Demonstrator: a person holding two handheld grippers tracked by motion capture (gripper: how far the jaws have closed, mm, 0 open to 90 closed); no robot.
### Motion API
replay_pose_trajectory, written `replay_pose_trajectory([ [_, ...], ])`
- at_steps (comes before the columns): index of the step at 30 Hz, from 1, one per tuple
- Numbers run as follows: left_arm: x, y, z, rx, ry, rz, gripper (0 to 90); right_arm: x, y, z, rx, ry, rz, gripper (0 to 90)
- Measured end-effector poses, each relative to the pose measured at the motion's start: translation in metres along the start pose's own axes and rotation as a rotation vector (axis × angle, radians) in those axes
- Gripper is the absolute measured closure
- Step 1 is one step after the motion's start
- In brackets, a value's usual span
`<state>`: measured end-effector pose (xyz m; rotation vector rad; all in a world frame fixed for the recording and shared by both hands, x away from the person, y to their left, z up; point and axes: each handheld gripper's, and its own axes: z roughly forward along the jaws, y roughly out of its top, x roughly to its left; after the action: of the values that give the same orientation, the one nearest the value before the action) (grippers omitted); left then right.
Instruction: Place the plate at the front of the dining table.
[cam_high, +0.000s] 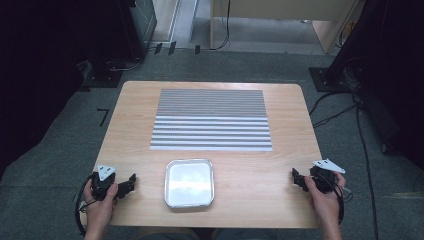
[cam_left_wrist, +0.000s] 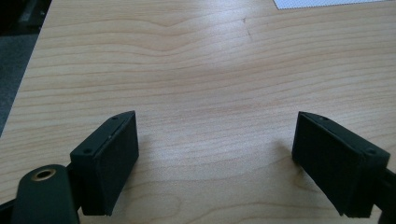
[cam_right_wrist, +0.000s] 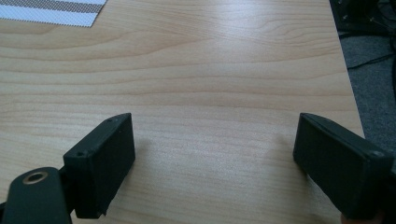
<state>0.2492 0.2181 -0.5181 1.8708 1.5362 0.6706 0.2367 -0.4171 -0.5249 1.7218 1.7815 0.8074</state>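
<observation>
I see the metal tray (cam_high: 189, 183) lying flat on the bench (cam_high: 280, 200), between my two grippers and nearer to the left one; it touches neither. It is square with rounded corners, shiny, and its inside reflects the light. My left gripper (cam_high: 131, 183) sits low over the near left part of the bench with the tray just beside its tips, and its jaws point toward the tray. In the left gripper view (cam_left_wrist: 215, 154) the jaws stand spread wide with bare wood between them. My right gripper (cam_high: 297, 179) is on the other side of the tray, well apart from it, with its jaws also turned inward toward the tray. In the right gripper view (cam_right_wrist: 212, 158) these jaws are spread just as wide, with wood grain between the pads and the bench edge off to one side. Beyond both grippers, past the tray, lies a striped mat (cam_high: 211, 120), grey and white, flat on the far half of the bench.
</observation>
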Motion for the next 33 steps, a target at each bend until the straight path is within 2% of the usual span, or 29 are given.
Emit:
replay_pose_trajectory([
  [3,0.0,0.001,0.0,0.007,-0.003,0.005,14.4,-0.001,0.0,-0.001,-0.009,-0.011,0.035,14.2],
  [8,0.001,0.002,-0.001,0.01,0.011,0.0,13.5,-0.001,0.002,-0.002,-0.023,-0.029,0.047,14.2],
  [10,0.002,0.003,-0.003,0.0,0.009,-0.017,13.5,0.001,0.003,-0.004,-0.028,-0.033,0.043,14.2],
  [15,0.002,0.006,-0.008,-0.029,0.009,-0.04,13.4,0.008,0.008,-0.008,-0.04,-0.015,0.05,14.2],
  [19,0.001,0.008,-0.012,-0.049,0.002,-0.058,13.4,0.012,0.012,-0.012,-0.035,-0.006,0.082,14.2],
  [23,-0.002,0.01,-0.015,-0.063,0.002,-0.053,13.4,0.015,0.015,-0.015,-0.047,0.001,0.096,14.3],
  [29,-0.007,0.013,-0.019,-0.077,-0.034,-0.072,13.4,0.024,0.02,-0.022,-0.074,0.015,0.105,14.4],
  [33,-0.013,0.015,-0.021,-0.082,-0.05,-0.067,13.4,0.03,0.023,-0.024,-0.079,0.025,0.113,14.4],
])
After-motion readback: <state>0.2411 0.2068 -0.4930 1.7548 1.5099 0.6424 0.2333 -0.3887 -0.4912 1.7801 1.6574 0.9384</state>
